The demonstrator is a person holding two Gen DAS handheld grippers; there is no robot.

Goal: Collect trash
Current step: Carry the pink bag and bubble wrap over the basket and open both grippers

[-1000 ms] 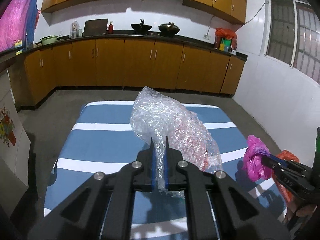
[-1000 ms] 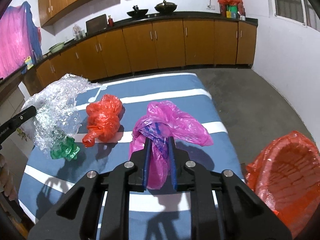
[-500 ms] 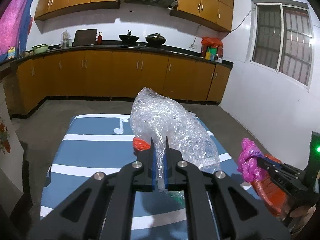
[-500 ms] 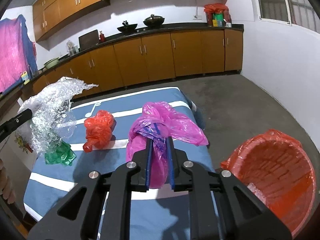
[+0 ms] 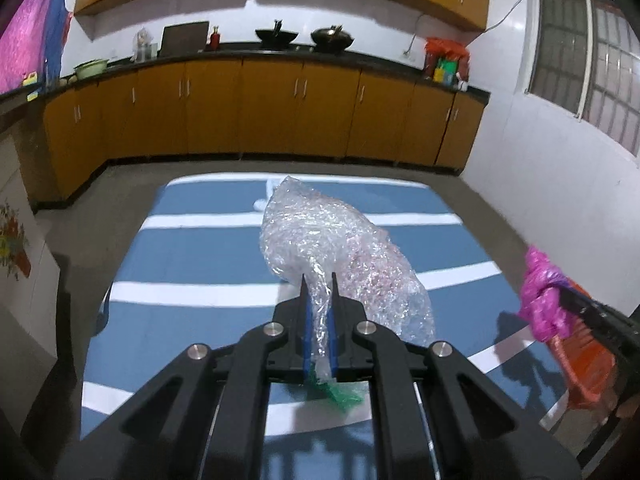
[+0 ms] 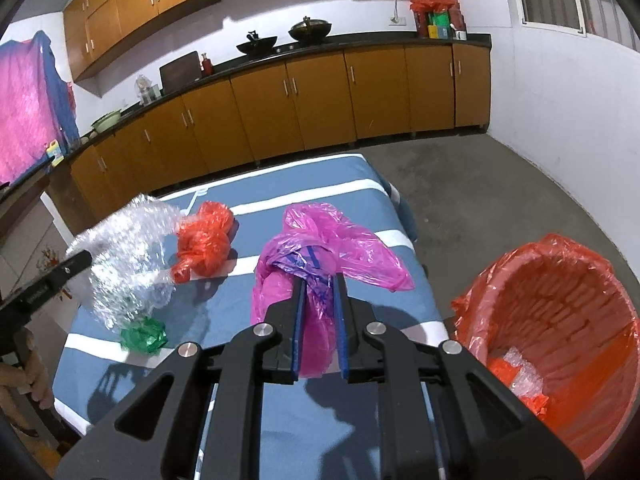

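Observation:
My left gripper (image 5: 319,280) is shut on a crumpled clear bubble wrap (image 5: 332,256), held above the blue striped table (image 5: 192,264); the wrap also shows in the right wrist view (image 6: 124,256). My right gripper (image 6: 319,280) is shut on a pink plastic bag (image 6: 320,248), held above the table's right edge; the bag also shows in the left wrist view (image 5: 540,300). A red crumpled bag (image 6: 204,240) and a green wrapper (image 6: 144,338) lie on the table. A red-lined bin (image 6: 560,340) stands right of the table.
Wooden cabinets (image 6: 320,104) and a counter with pots run along the far wall. A white wall with a window (image 5: 580,60) is on the right. Grey floor (image 6: 480,208) surrounds the table. The bin holds some scraps (image 6: 520,376).
The left gripper with the bubble wrap has tilted downward and shifted over the table. The right gripper with the pink bag has swung right, so the red bin is closer and larger.

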